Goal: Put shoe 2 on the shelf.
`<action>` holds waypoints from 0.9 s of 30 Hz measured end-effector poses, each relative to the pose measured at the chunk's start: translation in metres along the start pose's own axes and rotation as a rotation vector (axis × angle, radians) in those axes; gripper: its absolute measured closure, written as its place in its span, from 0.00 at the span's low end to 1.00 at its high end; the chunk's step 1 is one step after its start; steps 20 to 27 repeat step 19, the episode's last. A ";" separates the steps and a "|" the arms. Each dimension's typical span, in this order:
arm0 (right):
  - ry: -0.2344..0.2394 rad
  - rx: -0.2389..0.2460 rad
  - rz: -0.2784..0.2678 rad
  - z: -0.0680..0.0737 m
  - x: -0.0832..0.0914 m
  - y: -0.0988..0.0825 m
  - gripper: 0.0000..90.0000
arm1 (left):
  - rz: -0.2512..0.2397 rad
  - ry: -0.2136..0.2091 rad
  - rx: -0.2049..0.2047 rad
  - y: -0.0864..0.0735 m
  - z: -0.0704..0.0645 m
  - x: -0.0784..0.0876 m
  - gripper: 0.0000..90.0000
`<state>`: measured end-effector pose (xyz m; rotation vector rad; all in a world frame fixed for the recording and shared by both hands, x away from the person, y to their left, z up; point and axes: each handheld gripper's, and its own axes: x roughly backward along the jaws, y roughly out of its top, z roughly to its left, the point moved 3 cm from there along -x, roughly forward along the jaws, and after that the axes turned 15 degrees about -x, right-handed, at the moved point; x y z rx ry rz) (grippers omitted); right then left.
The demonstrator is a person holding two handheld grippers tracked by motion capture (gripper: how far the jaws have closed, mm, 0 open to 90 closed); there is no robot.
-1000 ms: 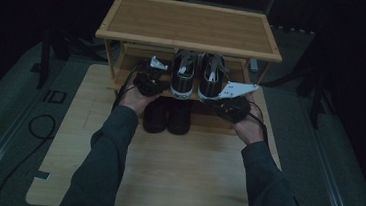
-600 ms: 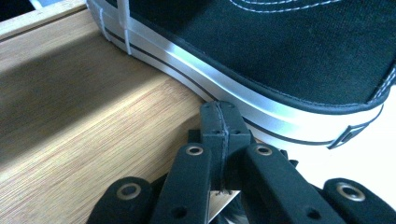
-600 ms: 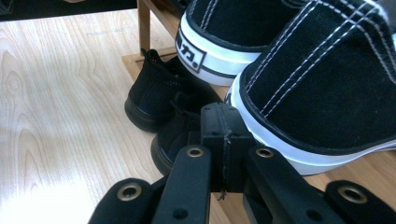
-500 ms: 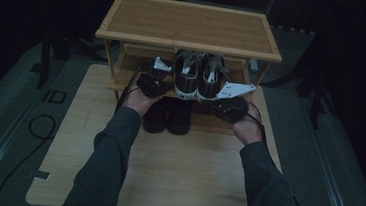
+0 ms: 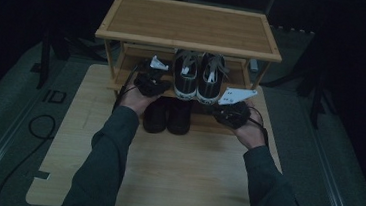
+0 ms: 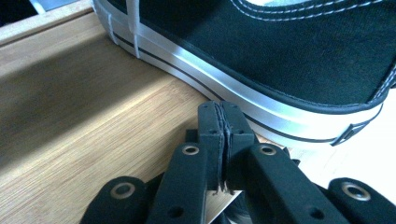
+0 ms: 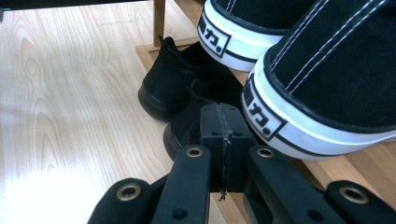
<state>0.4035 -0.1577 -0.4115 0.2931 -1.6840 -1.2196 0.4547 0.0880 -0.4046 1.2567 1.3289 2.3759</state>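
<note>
A wooden shoe rack (image 5: pixel 190 26) stands at the far side of the desk (image 5: pixel 165 171), and a pair of black-and-white sneakers (image 5: pixel 197 76) sits on its lower shelf, heels toward the person. Below them, a pair of plain black shoes (image 5: pixel 167 115) stands partly tucked under the shelf's front edge.

The left gripper (image 5: pixel 149 78) is held just to the left of the sneakers, close to the shelf. In the left gripper view its jaws are pressed together with nothing between them, and their tips lie just beside the white rubber sole of the left sneaker (image 6: pixel 261 60), over the bamboo shelf board (image 6: pixel 84 121) — whether they touch the sole cannot be told.

The right gripper (image 5: pixel 231 109) is held just right of the sneakers, at the front edge of the shelf, its grey three-cornered plate pointing toward the shoes. Its jaws too are closed on nothing. In the right gripper view they sit just below the heel of the right sneaker (image 7: pixel 327 79) — its printed heel patch is in plain sight — with the black shoes beyond on the pale desk
</note>
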 end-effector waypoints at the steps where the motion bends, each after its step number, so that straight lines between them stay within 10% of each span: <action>1: 0.003 -0.005 0.002 0.000 0.000 -0.001 1.00 | 0.000 0.001 -0.002 0.000 0.000 0.001 0.98; 27: 0.010 -0.062 0.053 -0.010 -0.008 -0.036 1.00 | 0.007 0.034 -0.007 -0.007 0.011 0.013 0.95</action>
